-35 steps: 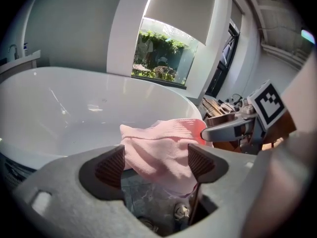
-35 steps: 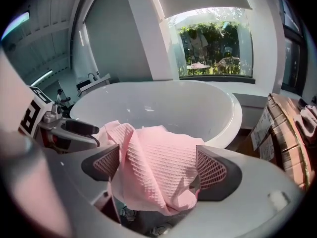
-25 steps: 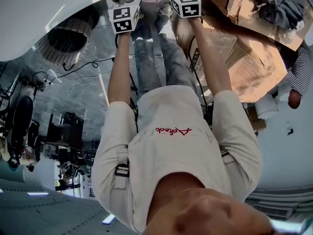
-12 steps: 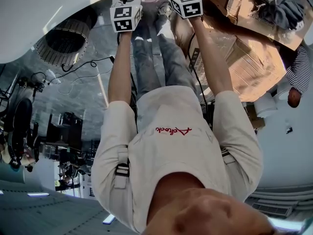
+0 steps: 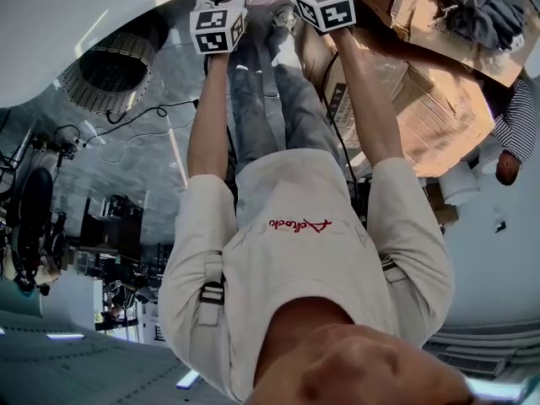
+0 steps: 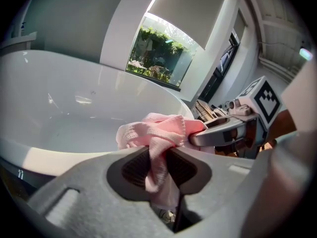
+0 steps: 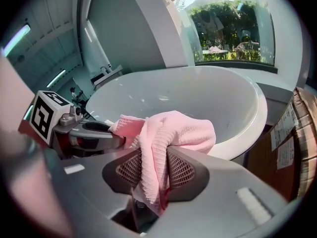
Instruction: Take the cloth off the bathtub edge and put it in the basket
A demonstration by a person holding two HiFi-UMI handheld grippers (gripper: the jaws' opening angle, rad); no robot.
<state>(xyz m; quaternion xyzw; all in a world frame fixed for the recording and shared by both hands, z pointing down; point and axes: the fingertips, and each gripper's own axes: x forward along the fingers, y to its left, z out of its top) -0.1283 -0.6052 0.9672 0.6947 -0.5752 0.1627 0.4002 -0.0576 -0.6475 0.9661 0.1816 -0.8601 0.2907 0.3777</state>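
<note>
Left gripper [image 6: 158,166] and right gripper [image 7: 154,171] have just closed on the pink cloth [image 7: 184,131] at the bathtub edge [image 7: 250,133]; both pinch thin folds, so lifting could let one slip.

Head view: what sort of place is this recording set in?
Probably a lab or showroom mock-up rather than a home bathroom: a freestanding white bathtub stands next to stacked cardboard boxes, with a woven basket and loose cables on the floor.
</note>
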